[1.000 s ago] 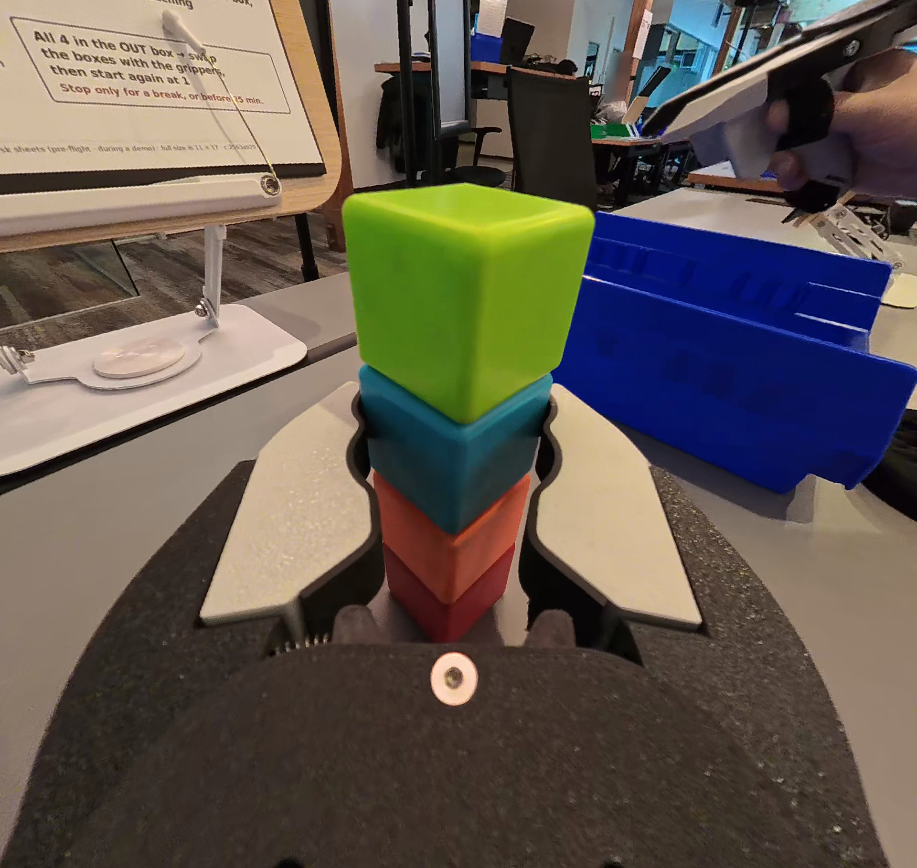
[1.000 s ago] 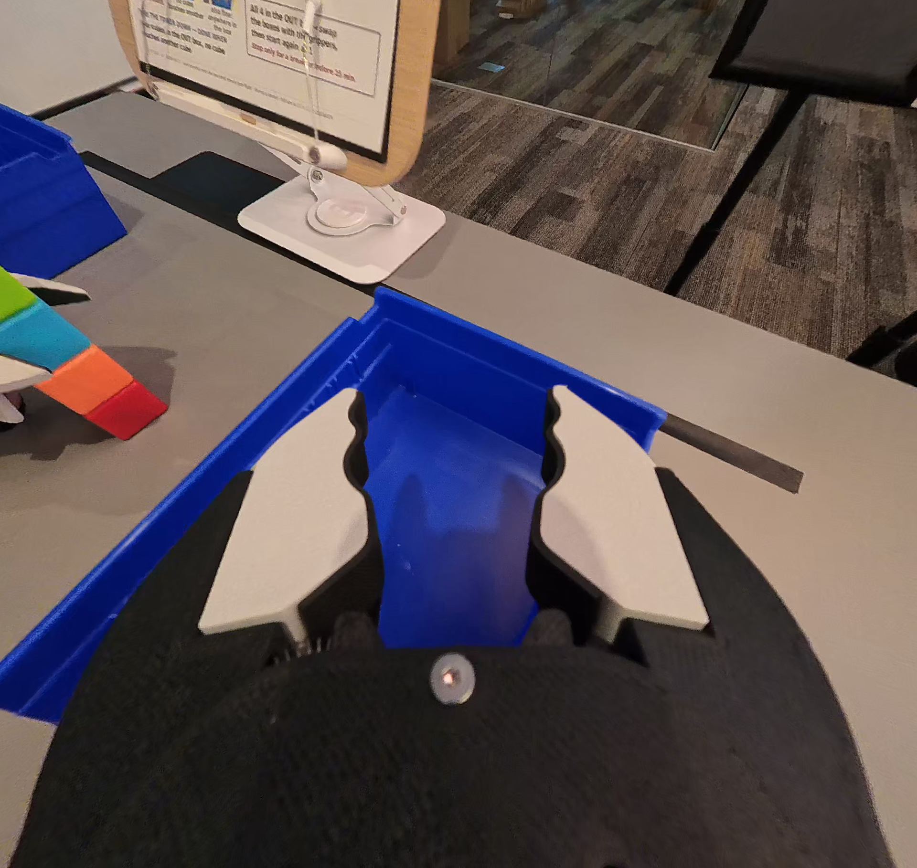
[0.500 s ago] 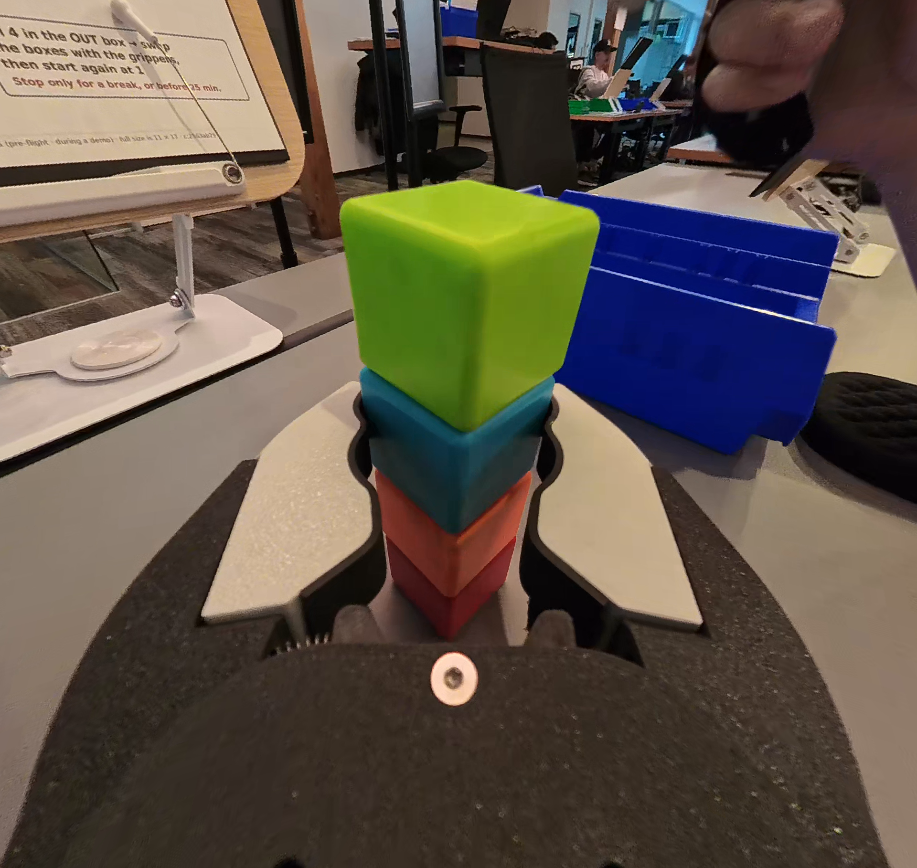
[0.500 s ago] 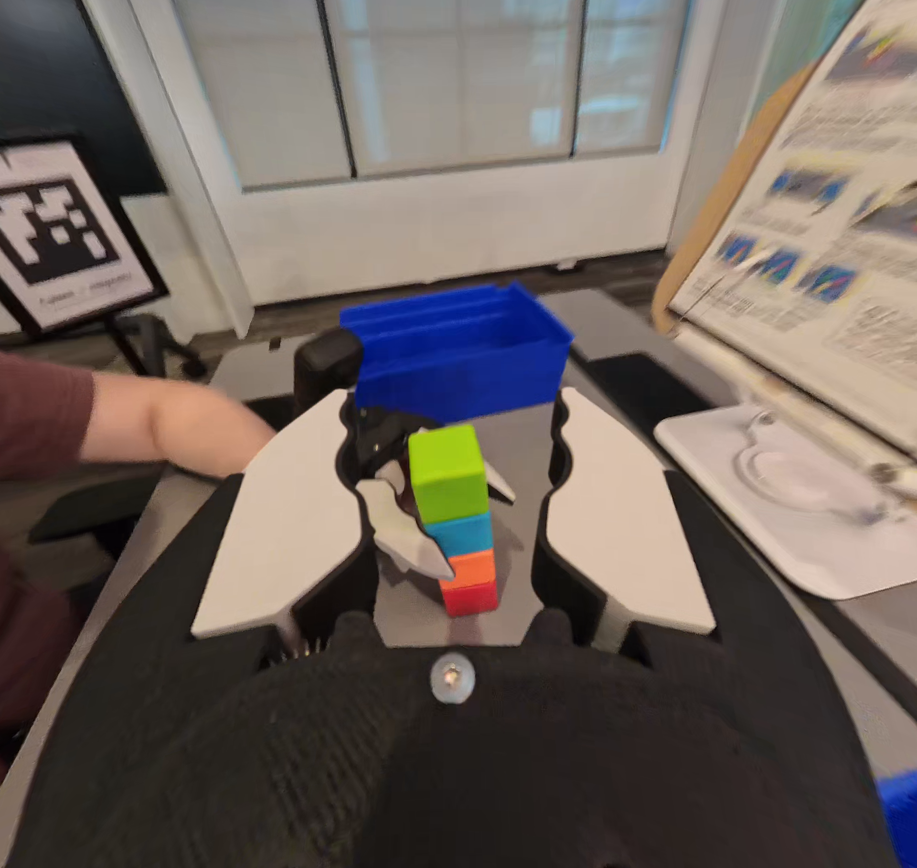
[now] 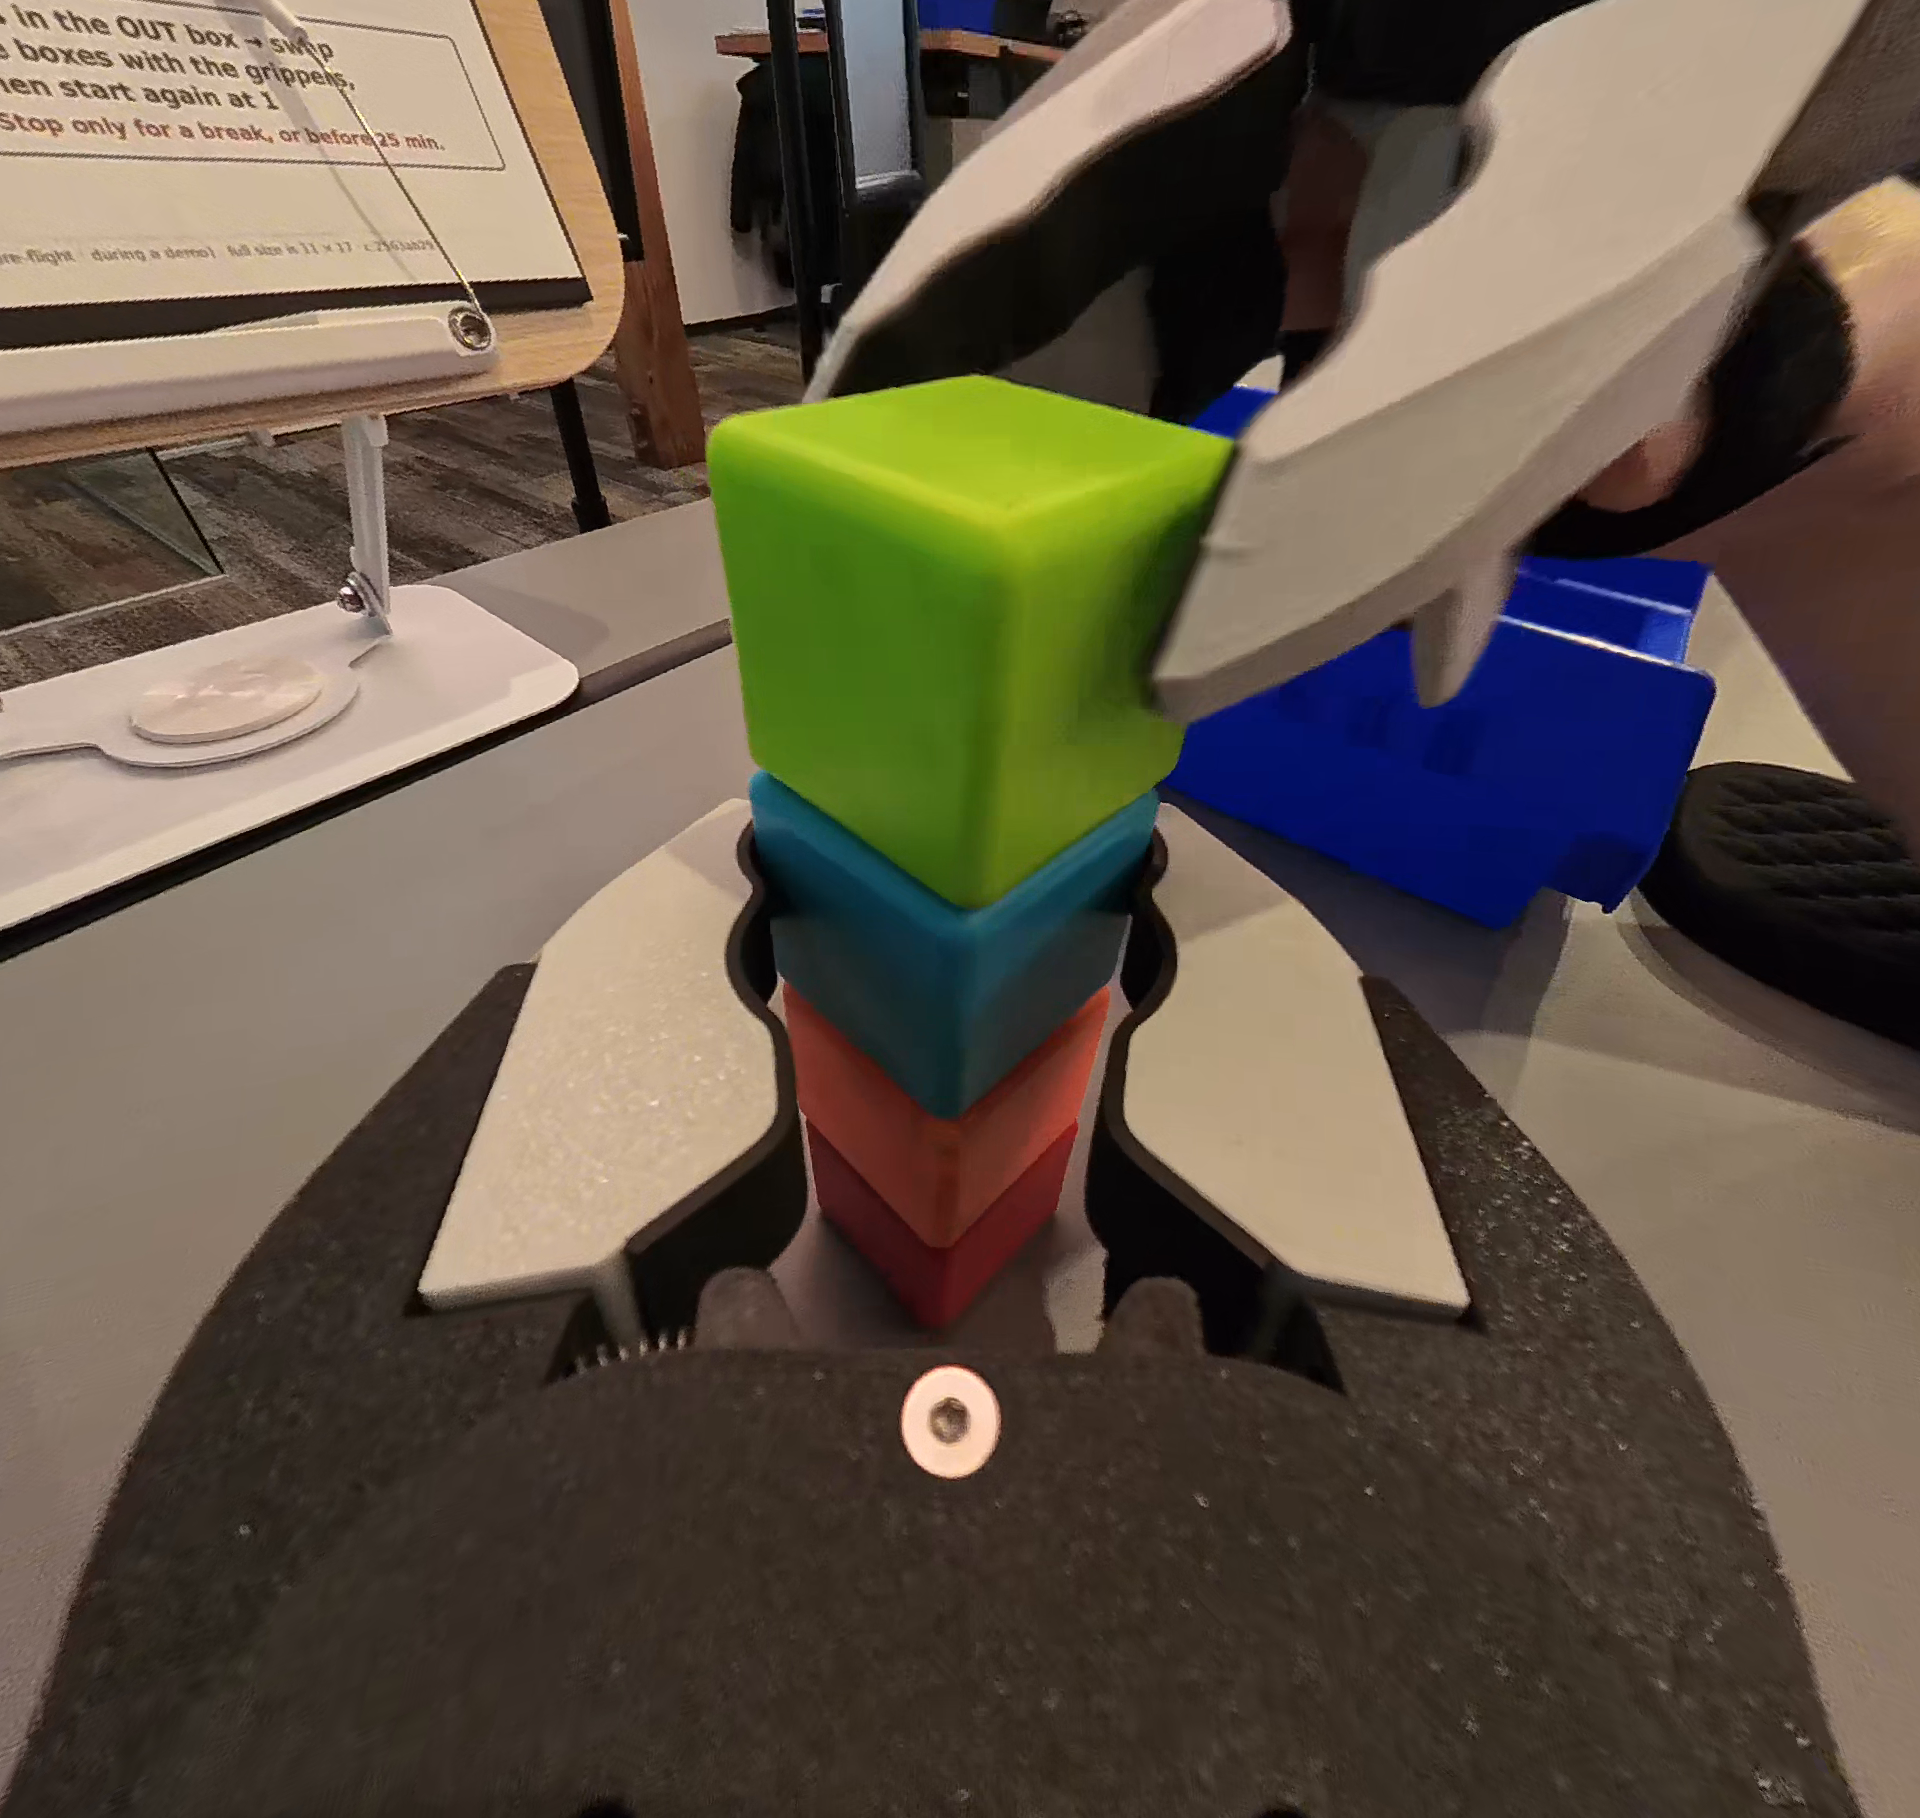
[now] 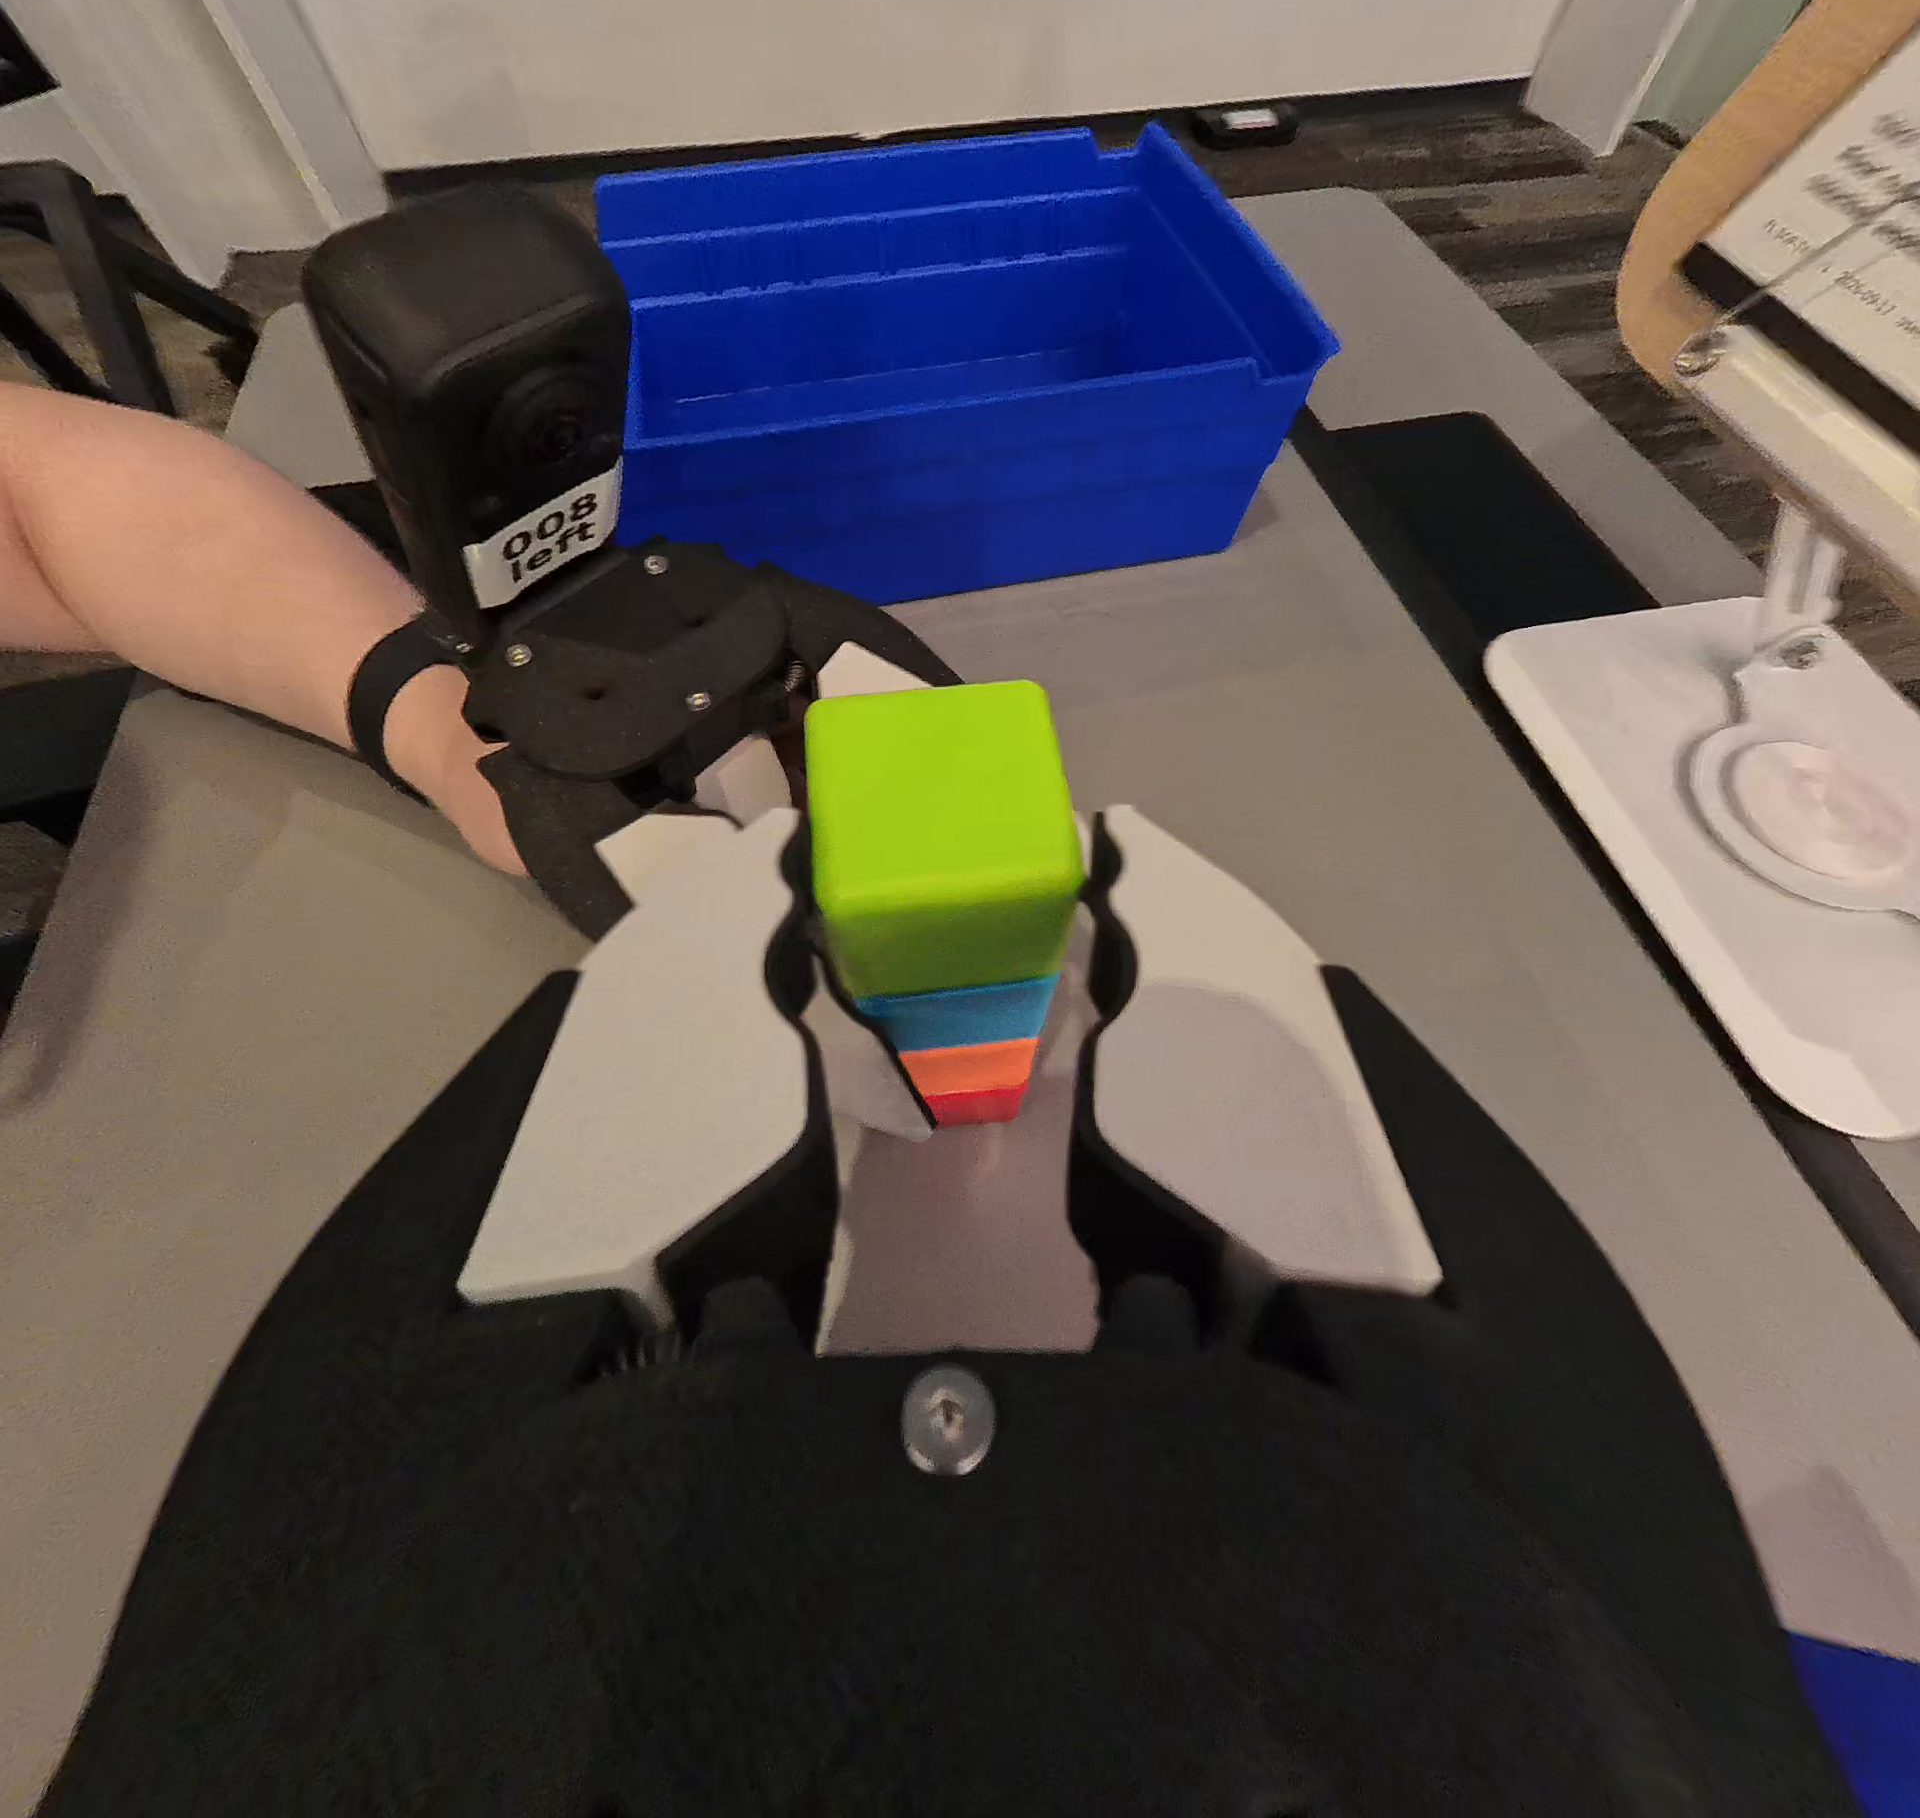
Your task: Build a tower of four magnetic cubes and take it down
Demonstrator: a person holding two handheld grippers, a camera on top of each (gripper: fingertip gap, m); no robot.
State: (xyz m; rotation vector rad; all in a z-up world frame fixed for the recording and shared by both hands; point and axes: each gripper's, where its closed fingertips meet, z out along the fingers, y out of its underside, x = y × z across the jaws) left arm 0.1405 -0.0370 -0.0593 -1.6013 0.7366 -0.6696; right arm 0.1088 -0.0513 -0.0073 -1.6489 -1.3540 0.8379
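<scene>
A tower of four cubes stands on the grey table: green cube point(image 5: 935, 625) on top, then teal cube point(image 5: 935, 979), orange cube point(image 5: 935, 1145) and red cube point(image 5: 935, 1259) at the bottom. My left gripper point(image 5: 951, 838) is shut on the teal cube, its pads pressed on two opposite corners. My right gripper point(image 6: 948, 833) comes from above and is shut on the green cube point(image 6: 935, 823), one pad on each side face. In the left wrist view its near finger point(image 5: 1455, 397) lies against the green cube's right face. The left gripper's black body point(image 6: 613, 667) shows behind the tower.
A blue bin point(image 6: 935, 480) stands behind the tower; another blue bin point(image 5: 1455, 781) is at the right in the left wrist view. A sign on a white stand base point(image 6: 1662, 833) is at the right. A black round pad point(image 5: 1797, 885) lies at the far right. The tips of one gripper are about 6 centimetres away from the tips of the other.
My right gripper swung from over a blue bin to the tower, came down around the green cube and closed its jaws on it. My left gripper kept its hold on the teal cube.
</scene>
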